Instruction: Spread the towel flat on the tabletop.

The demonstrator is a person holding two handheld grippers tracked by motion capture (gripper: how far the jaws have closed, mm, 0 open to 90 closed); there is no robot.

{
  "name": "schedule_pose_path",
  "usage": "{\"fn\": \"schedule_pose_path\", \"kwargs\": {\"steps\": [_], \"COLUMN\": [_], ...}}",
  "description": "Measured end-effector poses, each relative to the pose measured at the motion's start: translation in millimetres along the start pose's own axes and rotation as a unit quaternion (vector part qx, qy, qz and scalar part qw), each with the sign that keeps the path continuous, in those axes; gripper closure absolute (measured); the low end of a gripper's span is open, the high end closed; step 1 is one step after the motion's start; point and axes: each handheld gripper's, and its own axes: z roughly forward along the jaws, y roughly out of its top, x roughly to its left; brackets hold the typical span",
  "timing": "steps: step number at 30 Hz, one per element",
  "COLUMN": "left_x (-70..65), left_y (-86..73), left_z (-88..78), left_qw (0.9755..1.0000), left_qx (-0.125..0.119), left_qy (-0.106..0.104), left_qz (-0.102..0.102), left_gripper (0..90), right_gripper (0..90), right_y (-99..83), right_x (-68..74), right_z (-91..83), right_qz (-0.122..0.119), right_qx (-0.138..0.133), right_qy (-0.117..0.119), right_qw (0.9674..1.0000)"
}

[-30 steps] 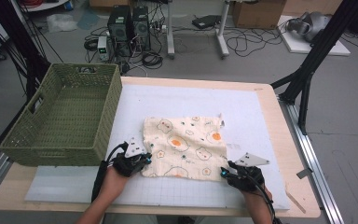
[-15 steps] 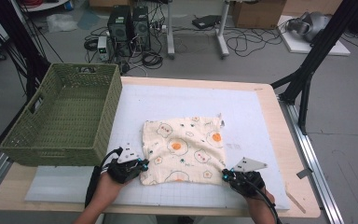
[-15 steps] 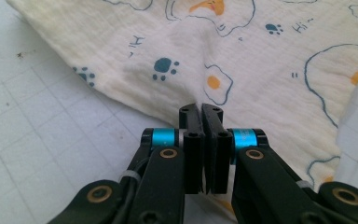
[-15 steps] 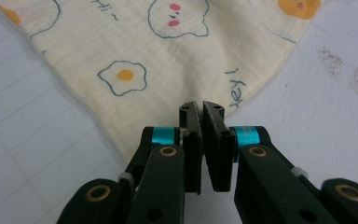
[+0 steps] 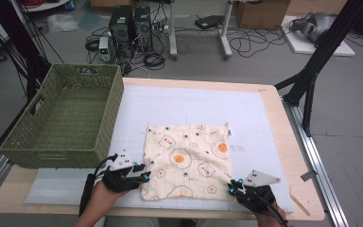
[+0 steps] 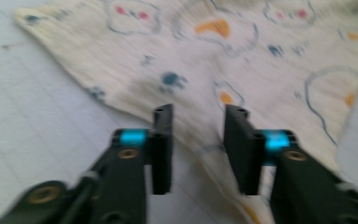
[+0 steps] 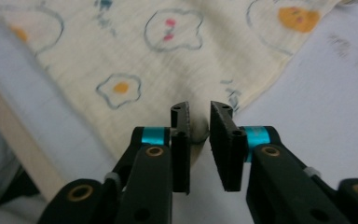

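Observation:
A cream cloth (image 5: pixel 186 158) printed with fried eggs lies flat and square on the white mat (image 5: pixel 194 104). My left gripper (image 5: pixel 144 176) sits at its near left corner. In the left gripper view the cloth (image 6: pixel 242 56) spreads ahead, and the left gripper (image 6: pixel 199 112) has just been opening; its jaws stand apart over the cloth's edge without pinching it. My right gripper (image 5: pixel 230 186) is at the near right corner. In the right gripper view the right gripper (image 7: pixel 199 109) has also just been opening, with a narrow gap and the cloth (image 7: pixel 168 60) corner loose between the jaws.
A green woven basket (image 5: pixel 56 158) stands on the table's left side, close to the left hand. The wooden table edge (image 5: pixel 288 142) runs along the right. Computers and cables lie on the floor beyond the table.
Both hands drew back toward the near table edge, and the rumpled cloth was pulled out flat and square. Both grippers now sit just off its near corners.

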Motion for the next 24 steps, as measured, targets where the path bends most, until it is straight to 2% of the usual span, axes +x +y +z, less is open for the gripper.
{"fn": "schedule_pose_path", "kwargs": {"steps": [2, 3, 4, 6, 7, 11, 13, 16, 17, 18, 20, 24], "left_x": [8.6, 12.7, 17.5, 24.5, 29.1, 43.9, 47.5, 51.1, 52.4, 53.6, 54.4, 55.2], "left_y": [7.0, 10.4, 14.7, 20.7, 24.1, 34.6, 36.9, 37.5, 37.3, 37.3, 37.5, 42.0], "left_z": [1.8, 3.5, 6.4, 12.3, 16.0, 27.8, 30.1, 32.4, 33.1, 33.5, 33.2, 33.4], "left_qw": [0.9996, 0.9994, 0.9992, 0.9988, 0.9987, 0.9971, 0.9965, 0.9959, 0.9956, 0.9953, 0.9946, 0.9955], "left_qx": [-0.017, -0.024, -0.027, -0.031, -0.031, -0.036, -0.04, -0.048, -0.047, -0.046, -0.045, -0.036], "left_qy": [0.015, 0.015, 0.022, 0.03, 0.033, 0.044, 0.049, 0.055, 0.057, 0.059, 0.061, 0.06], "left_qz": [-0.017, -0.02, -0.018, -0.023, -0.025, -0.05, -0.055, -0.055, -0.058, -0.061, -0.071, -0.064], "left_gripper": [52.0, 51.1, 50.8, 49.1, 47.8, 45.6, 45.2, 45.3, 45.3, 45.2, 45.2, 45.1], "right_gripper": [64.5, 56.2, 53.3, 48.6, 49.1, 57.6, 65.9, 75.6, 81.9, 88.1, 88.9, 87.6], "right_y": [5.9, 9.2, 12.8, 20.6, 24.4, 32.4, 30.8, 26.8, 26.2, 25.9, 25.9, 18.4], "right_x": [-4.7, -6.7, -8.3, -11.9, -13.3, -21.5, -21.7, -24.9, -25.9, -26.0, -23.7, -23.3], "right_z": [2.4, 4.3, 6.9, 14.3, 19.2, 41.2, 48.5, 52.7, 52.0, 50.5, 46.5, 33.7], "right_qz": [0.012, 0.014, 0.023, 0.023, 0.023, 0.03, 0.016, 0.023, 0.026, 0.019, -0.003, -0.007], "right_qx": [-0.014, -0.018, -0.023, -0.028, -0.027, -0.016, -0.017, -0.014, -0.014, -0.01, 0.002, 0.014], "right_qy": [-0.015, -0.025, -0.036, -0.041, -0.048, -0.041, -0.039, -0.014, -0.005, 0.006, 0.008, 0.019], "right_qw": [0.9997, 0.9994, 0.9988, 0.9985, 0.9982, 0.9986, 0.999, 0.9995, 0.9996, 0.9998, 1.0, 0.9997]}}
